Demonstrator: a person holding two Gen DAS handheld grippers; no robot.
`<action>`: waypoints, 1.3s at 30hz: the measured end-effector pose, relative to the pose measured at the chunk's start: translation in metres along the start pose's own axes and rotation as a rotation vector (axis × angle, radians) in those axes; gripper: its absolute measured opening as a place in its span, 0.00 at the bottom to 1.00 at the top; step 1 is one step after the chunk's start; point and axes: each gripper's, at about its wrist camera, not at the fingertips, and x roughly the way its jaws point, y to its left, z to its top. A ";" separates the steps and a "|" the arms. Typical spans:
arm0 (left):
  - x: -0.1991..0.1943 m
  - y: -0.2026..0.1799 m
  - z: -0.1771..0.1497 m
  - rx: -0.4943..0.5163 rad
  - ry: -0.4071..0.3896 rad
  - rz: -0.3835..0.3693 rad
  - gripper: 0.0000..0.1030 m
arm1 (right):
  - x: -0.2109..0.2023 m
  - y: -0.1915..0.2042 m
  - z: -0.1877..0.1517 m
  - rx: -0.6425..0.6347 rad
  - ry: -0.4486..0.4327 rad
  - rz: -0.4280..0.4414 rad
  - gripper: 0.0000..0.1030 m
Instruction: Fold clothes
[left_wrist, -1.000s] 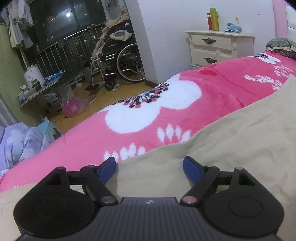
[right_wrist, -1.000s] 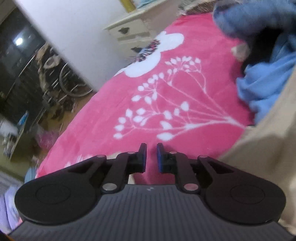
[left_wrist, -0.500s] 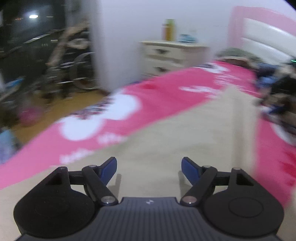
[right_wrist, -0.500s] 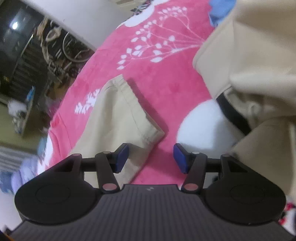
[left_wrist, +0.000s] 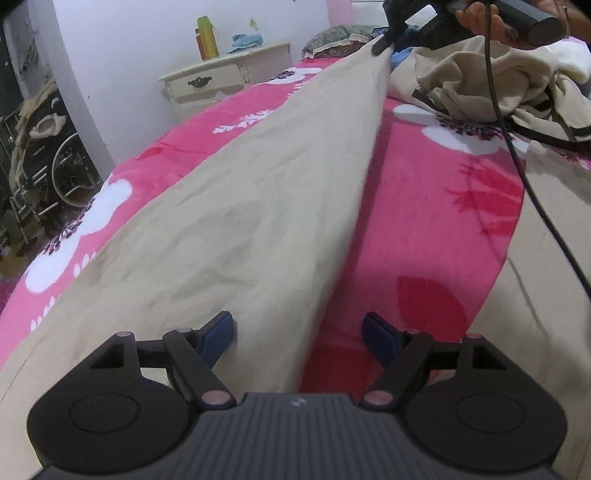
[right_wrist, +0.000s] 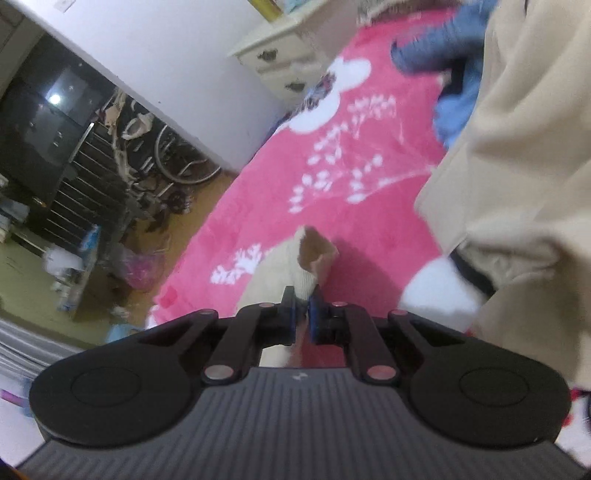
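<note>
Item: beige trousers, one leg under handling, on the bed.

Right gripper (right_wrist: 302, 314): fingers (right_wrist: 288, 312) had just been closing and stood clenched on the hem corner of the beige trouser leg (right_wrist: 317, 254), cloth pinched between the blue pads and a short flap standing up beyond them. In the left wrist view the same gripper (left_wrist: 384, 46) appeared at the far end of the leg, a hand (left_wrist: 480, 18) behind it, the hem lifted off the pink blanket (left_wrist: 424, 221).

Left gripper (left_wrist: 297, 330): fingers (left_wrist: 218, 334) released, set wide and holding nothing. The left pad lay over the near end of the trouser leg (left_wrist: 240, 221); the right pad lay over bare blanket. The leg's right edge ran between them. Whether either pad touched the cloth could not be told.

Position of item: the leg ran as a long taut wedge from the left gripper to the right gripper. Right of it, across a strip of blanket, sat a heap of pale clothes (left_wrist: 498, 81), with a black cable (left_wrist: 517, 158) hanging in front.

Risks, as judged:
- The bite was small and on a corner; further pull could slip the hem out and drop the leg crooked.
- The near end was unpinned; lifting the far end could drag the whole leg along the blanket and spoil the crease line.
- The cable could snag the heap or the leg as it swung.
</note>
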 end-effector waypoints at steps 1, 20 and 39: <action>0.000 0.001 0.000 -0.004 0.001 -0.003 0.76 | 0.003 -0.003 -0.002 -0.002 0.007 -0.025 0.05; -0.029 0.006 0.007 -0.137 0.010 -0.188 0.77 | 0.044 0.057 -0.058 -0.674 0.008 -0.086 0.27; -0.016 -0.007 -0.003 -0.144 0.063 -0.190 0.81 | 0.122 0.090 -0.057 -0.745 0.205 0.206 0.25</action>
